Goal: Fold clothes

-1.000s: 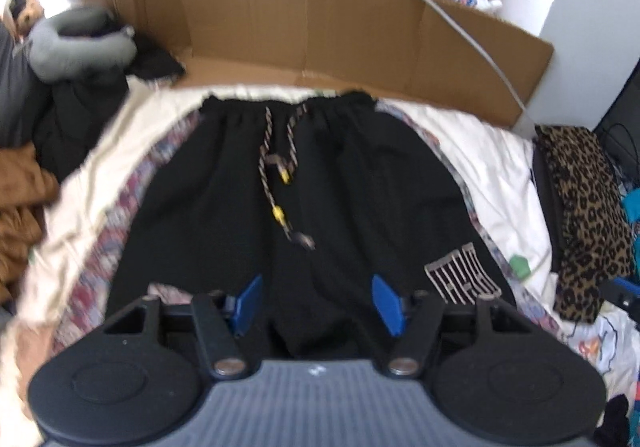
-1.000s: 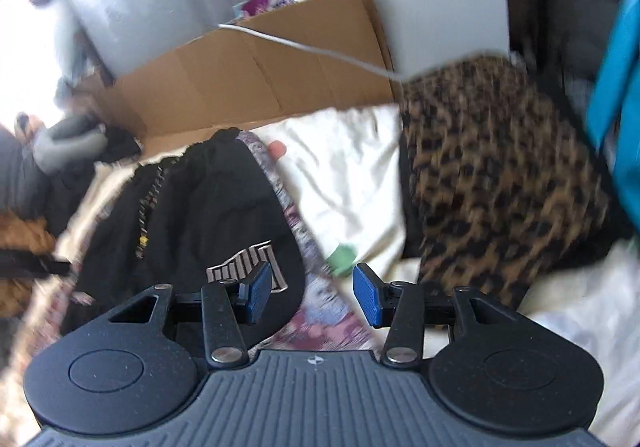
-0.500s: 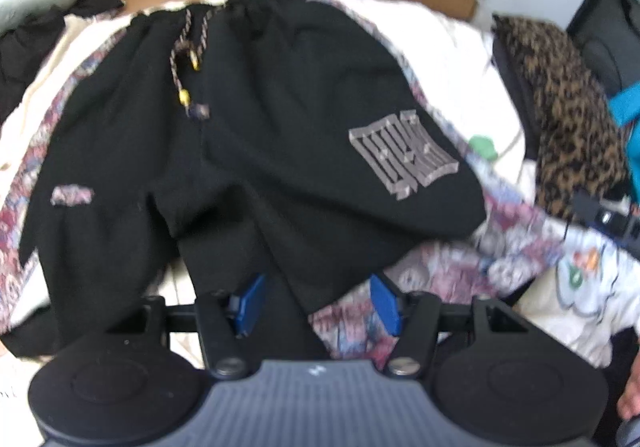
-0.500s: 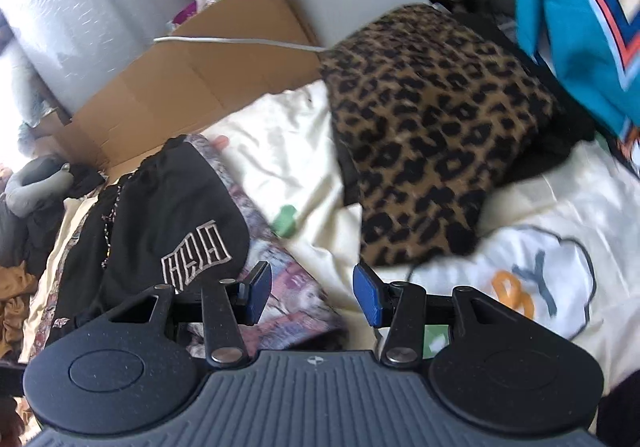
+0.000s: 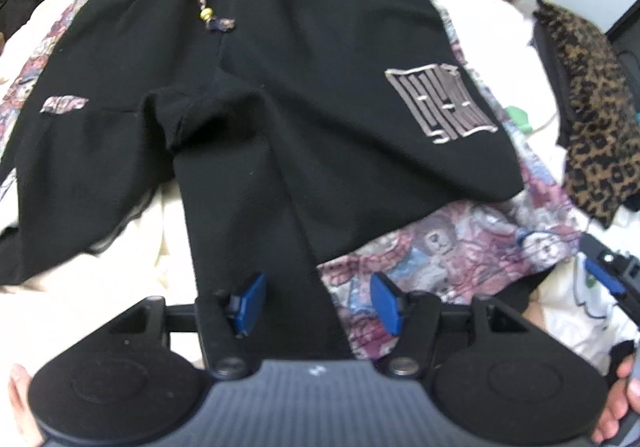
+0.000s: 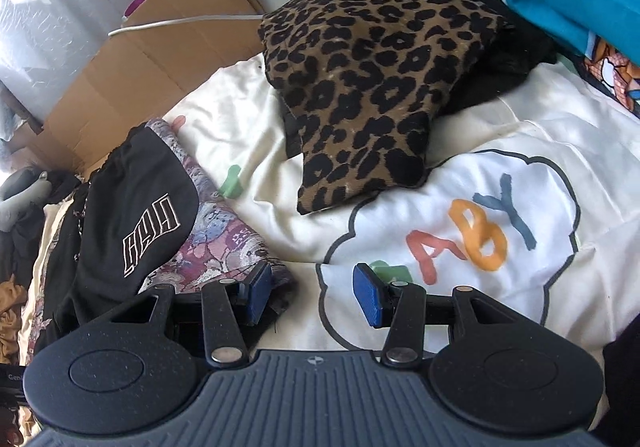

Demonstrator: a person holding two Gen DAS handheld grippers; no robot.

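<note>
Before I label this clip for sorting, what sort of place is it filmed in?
Most likely a bedroom: black shorts lie spread on a cream bed cover, with folded leopard-print clothing beside them and cardboard boxes behind.

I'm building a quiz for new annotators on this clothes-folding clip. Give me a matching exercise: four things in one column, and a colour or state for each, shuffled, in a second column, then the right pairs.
Things
1. black drawstring shorts
2. folded leopard-print garment
3. left gripper
4. cream bedsheet

States
A. printed with colourful letters inside a cloud outline
B. open, its blue pads above a black shorts leg and patterned fabric
C. spread flat, waistband at the far end
D. lying on the bed to the right of the shorts

Pairs: 1-C, 2-D, 3-B, 4-A
</note>
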